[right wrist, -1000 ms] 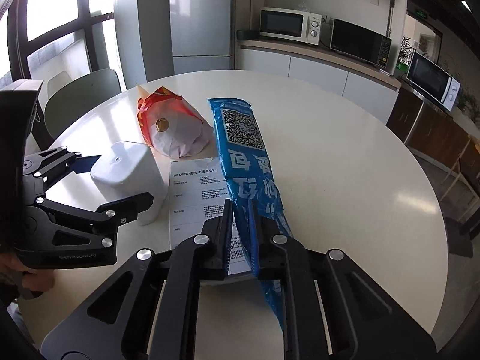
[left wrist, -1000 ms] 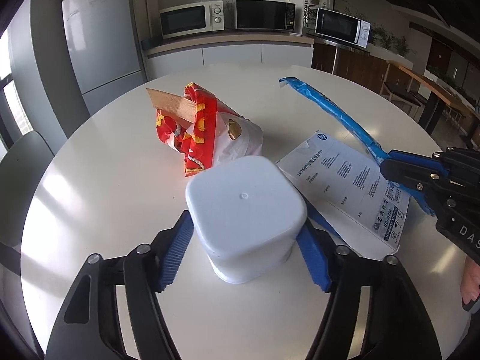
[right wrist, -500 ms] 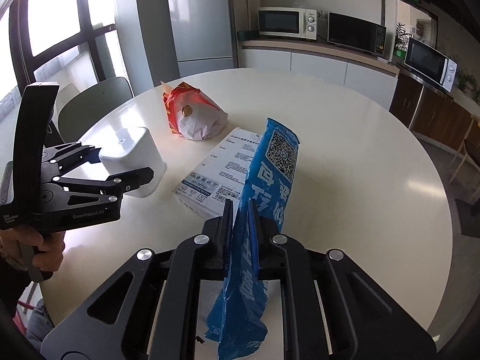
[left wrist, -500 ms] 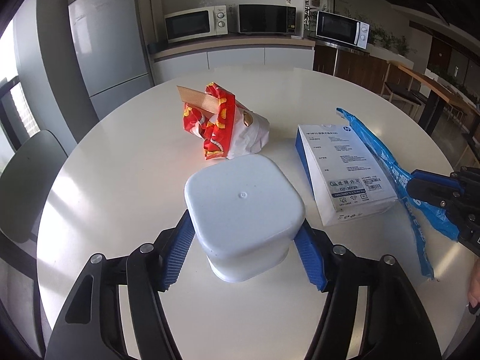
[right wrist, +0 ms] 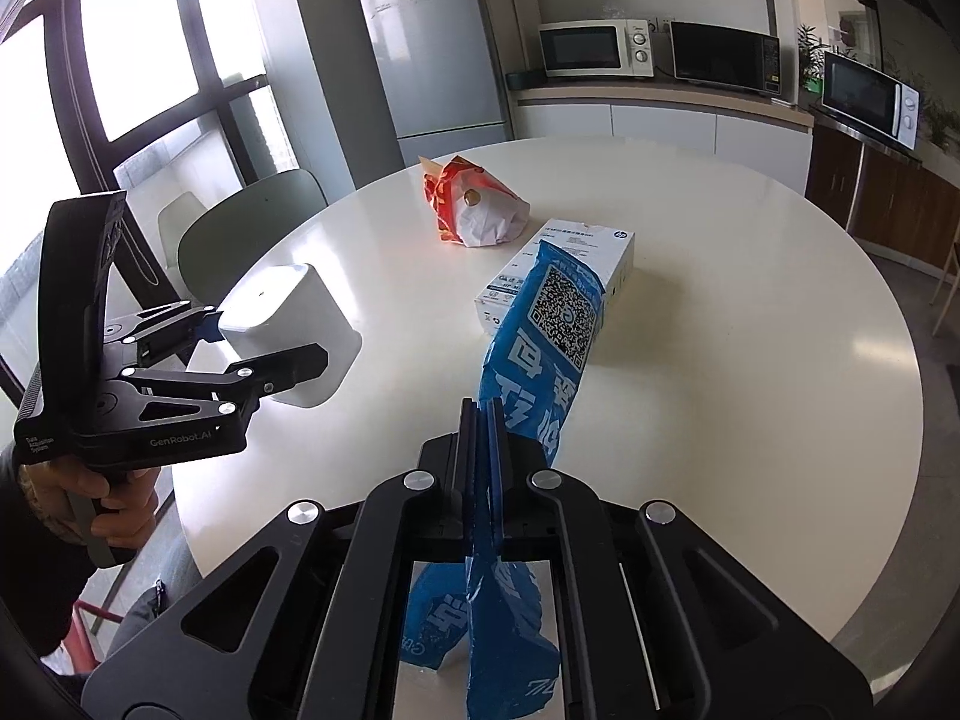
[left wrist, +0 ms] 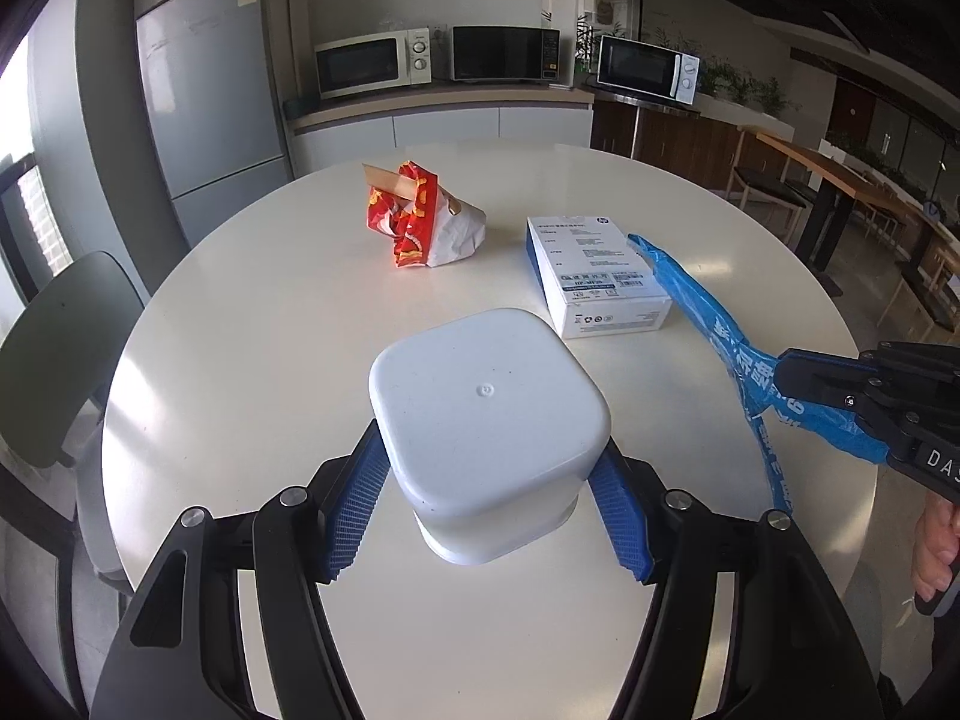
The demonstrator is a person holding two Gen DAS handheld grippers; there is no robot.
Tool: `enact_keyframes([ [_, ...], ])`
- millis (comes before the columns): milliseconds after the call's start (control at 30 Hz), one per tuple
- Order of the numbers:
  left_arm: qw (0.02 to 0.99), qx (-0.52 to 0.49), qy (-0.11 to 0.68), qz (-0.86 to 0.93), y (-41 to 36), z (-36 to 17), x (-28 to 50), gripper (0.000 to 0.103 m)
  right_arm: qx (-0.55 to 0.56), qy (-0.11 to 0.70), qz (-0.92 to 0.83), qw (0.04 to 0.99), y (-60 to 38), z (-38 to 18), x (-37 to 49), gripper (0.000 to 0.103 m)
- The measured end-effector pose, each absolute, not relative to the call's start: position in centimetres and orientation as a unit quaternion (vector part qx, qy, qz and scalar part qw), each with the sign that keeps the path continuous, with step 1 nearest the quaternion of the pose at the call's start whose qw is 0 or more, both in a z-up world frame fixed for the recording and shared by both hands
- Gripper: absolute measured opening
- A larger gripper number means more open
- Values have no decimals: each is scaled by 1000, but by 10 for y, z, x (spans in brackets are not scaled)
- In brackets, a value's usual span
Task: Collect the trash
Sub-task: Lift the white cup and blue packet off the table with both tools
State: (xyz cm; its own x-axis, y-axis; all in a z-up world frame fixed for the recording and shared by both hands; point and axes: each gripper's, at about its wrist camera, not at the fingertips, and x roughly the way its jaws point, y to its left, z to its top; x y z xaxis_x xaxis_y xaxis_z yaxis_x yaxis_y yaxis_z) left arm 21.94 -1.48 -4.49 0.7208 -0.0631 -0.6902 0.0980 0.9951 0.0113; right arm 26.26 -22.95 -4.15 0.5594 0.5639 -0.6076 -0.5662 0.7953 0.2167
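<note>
My left gripper [left wrist: 489,504] is shut on a small white bin [left wrist: 487,420], held bottom-forward above the round white table [left wrist: 252,324]; it also shows in the right wrist view [right wrist: 288,324]. My right gripper [right wrist: 480,420] is shut on a blue plastic wrapper [right wrist: 549,348], which hangs over the table's near edge and shows in the left wrist view [left wrist: 714,330]. A crumpled red and white food wrapper [left wrist: 423,225] and a white and blue HP box [left wrist: 594,276] lie on the table further away.
A grey-green chair [left wrist: 54,348] stands at the table's left. A fridge [left wrist: 210,96] and a counter with three microwaves [left wrist: 372,63] stand behind. Wooden tables and chairs [left wrist: 840,192] are at the right.
Both grippers have pulled back from the table's middle toward the near edge. The blue wrapper has come off the box with the right gripper. The bin stays held.
</note>
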Motion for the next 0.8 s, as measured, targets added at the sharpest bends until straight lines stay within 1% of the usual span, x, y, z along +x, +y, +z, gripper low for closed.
enact_keyframes([
  [400,930,58,354,-86,-35,-39,151,65,55,351,361,862,-262,-51,209,2],
  [567,927,33,365,-85,-28,-48,146,65,67,350,371,858,-265,-56,193,1],
  [800,923,45,366,-113,-37,-61,114,65,79,346,418,836,-277,-66,165,1],
])
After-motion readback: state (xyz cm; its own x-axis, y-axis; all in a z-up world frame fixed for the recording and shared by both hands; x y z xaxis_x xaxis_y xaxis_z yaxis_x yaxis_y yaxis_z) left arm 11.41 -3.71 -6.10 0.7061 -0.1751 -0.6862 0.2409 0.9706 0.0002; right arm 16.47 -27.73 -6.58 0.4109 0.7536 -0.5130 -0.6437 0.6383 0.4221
